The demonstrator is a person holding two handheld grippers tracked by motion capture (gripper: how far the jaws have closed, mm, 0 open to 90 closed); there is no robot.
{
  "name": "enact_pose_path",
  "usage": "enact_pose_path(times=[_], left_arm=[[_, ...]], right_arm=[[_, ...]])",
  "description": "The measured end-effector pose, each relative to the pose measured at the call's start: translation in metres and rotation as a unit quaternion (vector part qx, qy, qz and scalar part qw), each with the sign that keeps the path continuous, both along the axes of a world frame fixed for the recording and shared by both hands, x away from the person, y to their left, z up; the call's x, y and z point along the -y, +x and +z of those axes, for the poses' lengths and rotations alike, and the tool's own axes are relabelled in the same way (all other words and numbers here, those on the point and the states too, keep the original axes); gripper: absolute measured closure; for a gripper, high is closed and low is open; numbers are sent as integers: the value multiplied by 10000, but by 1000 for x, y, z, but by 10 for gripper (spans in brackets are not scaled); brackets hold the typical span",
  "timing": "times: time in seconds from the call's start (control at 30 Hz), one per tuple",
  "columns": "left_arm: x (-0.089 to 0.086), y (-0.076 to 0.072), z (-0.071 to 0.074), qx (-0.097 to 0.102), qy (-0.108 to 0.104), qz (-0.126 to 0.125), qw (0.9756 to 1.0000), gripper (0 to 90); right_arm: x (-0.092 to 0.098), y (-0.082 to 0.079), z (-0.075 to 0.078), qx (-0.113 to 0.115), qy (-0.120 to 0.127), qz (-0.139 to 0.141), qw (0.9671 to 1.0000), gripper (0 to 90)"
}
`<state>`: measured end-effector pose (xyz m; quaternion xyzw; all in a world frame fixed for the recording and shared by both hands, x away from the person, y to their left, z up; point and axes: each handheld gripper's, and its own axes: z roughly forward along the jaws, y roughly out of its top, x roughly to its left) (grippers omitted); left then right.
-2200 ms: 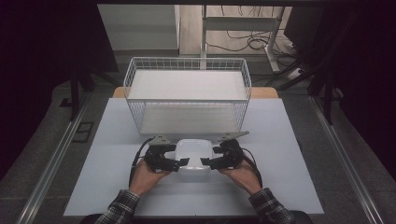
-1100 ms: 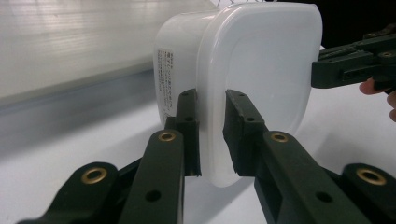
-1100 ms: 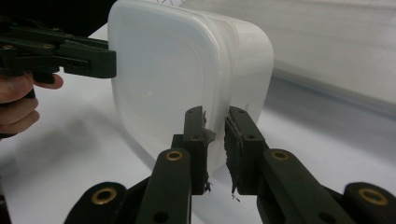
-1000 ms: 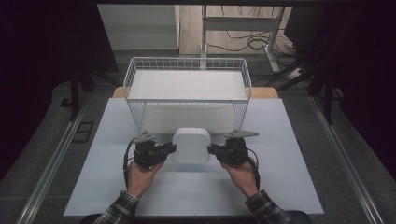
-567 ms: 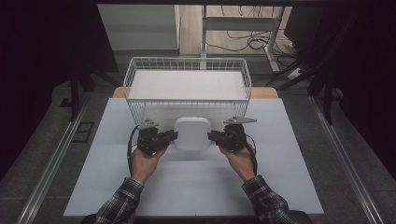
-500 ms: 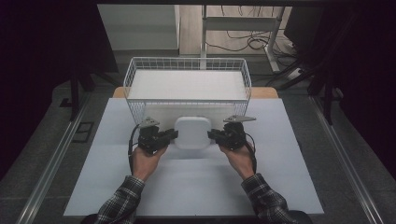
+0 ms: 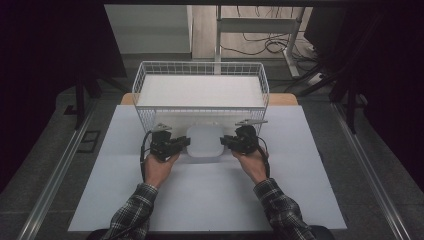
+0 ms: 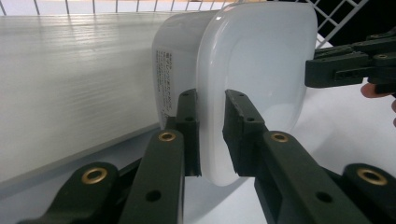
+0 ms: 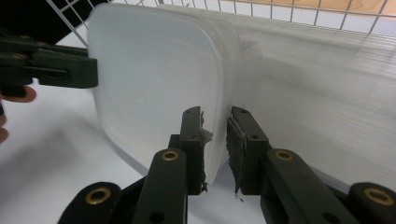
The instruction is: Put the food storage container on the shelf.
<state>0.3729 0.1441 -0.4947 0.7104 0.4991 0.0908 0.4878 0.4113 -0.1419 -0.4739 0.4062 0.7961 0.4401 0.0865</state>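
Note:
A white plastic lidded container (image 7: 205, 141) hangs between both grippers just in front of the wire basket (image 7: 150, 75). My left gripper (image 7: 184, 141) is shut on the container's left rim, seen close in the left gripper view (image 8: 212, 135) with the lid (image 8: 259, 70) facing the camera. My right gripper (image 7: 226, 141) is shut on the right rim, its jaws clamping the lid's edge in the right gripper view (image 9: 215, 144). The container (image 9: 159, 74) stands tilted, its far side near the basket's front wall. Each gripper view also shows the other gripper farther off.
The white wire basket has a pale flat board (image 7: 200, 91) inside it. A white sheet (image 7: 210, 195) covers the table. Dark floor, metal rails and cables lie beyond the table's edges. A person's plaid sleeves (image 7: 132, 212) come in from below.
Both grippers have carried the container up off the table and forward, from the table's middle to the basket's front wall. Both have kept their hold.

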Motion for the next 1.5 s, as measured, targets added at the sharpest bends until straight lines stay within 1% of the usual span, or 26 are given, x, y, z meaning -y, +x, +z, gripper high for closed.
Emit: enact_pose_path(times=[0.07,0.13,0.27,0.4,0.5,0.53,0.6,0.7,0.77,0.9,0.93,1.0,1.03,1.1,1.13,1.17,1.2,1.23,1.27,1.3,1.37,1.4,1.43,1.5], left_arm=[[-1,3,-2,-18,-35,17,10000,757],[-2,5,-3,22,-92,10,10000,750],[0,9,-4,107,-56,46,9999,722],[-4,14,-7,118,-231,34,9997,703],[-4,16,-9,202,-255,75,9994,681],[-2,15,-8,316,-152,133,9993,667],[1,14,-6,487,81,208,9986,678],[3,17,-4,546,218,230,9980,679],[5,19,-3,614,265,304,9973,676],[9,22,-1,765,514,419,9949,662],[10,23,-1,829,585,450,9938,659],[11,25,-1,878,640,513,9928,653],[12,26,-1,893,653,529,9925,644],[11,25,1,1002,670,531,9913,636],[10,24,2,1022,591,525,9916,633],[9,24,4,1038,582,488,9917,623],[10,22,6,1049,517,479,9920,614],[9,20,7,1053,537,429,9921,602],[9,17,9,1055,561,371,9921,570],[9,15,10,1069,584,346,9919,570],[9,9,11,1071,579,259,9922,518],[9,5,11,1079,547,267,9923,449],[8,2,11,1110,540,262,9920,449],[6,-5,12,1115,459,225,9924,389]], right_arm=[[0,3,0,-57,109,-5,9999,760],[-1,4,1,-55,87,15,9999,751],[-5,9,2,68,40,-32,10000,710],[-8,13,2,197,17,-110,9997,672],[-9,14,3,325,-4,-171,9993,657],[-10,15,2,355,-20,-195,9992,650],[-12,16,1,320,-81,-223,9992,624],[-11,19,-1,348,4,-314,9989,597],[-11,21,-1,385,32,-397,9985,585],[-13,25,-2,480,29,-495,9976,586],[-14,26,-2,510,13,-500,9974,590],[-15,27,-1,562,6,-529,9970,616],[-16,28,-1,604,-22,-522,9968,628],[-16,28,0,637,-49,-506,9967,653],[-14,27,1,645,-39,-491,9967,664],[-13,27,2,675,-36,-460,9966,676],[-12,27,3,686,-13,-454,9966,689],[-10,26,4,665,5,-424,9969,704],[-9,25,5,648,34,-387,9971,721],[-7,23,7,636,55,-318,9975,740],[-5,18,9,653,50,-195,9977,787],[-4,15,9,638,62,-154,9978,802],[-4,11,10,644,85,-81,9979,826],[-2,4,11,613,181,4,9980,851]])
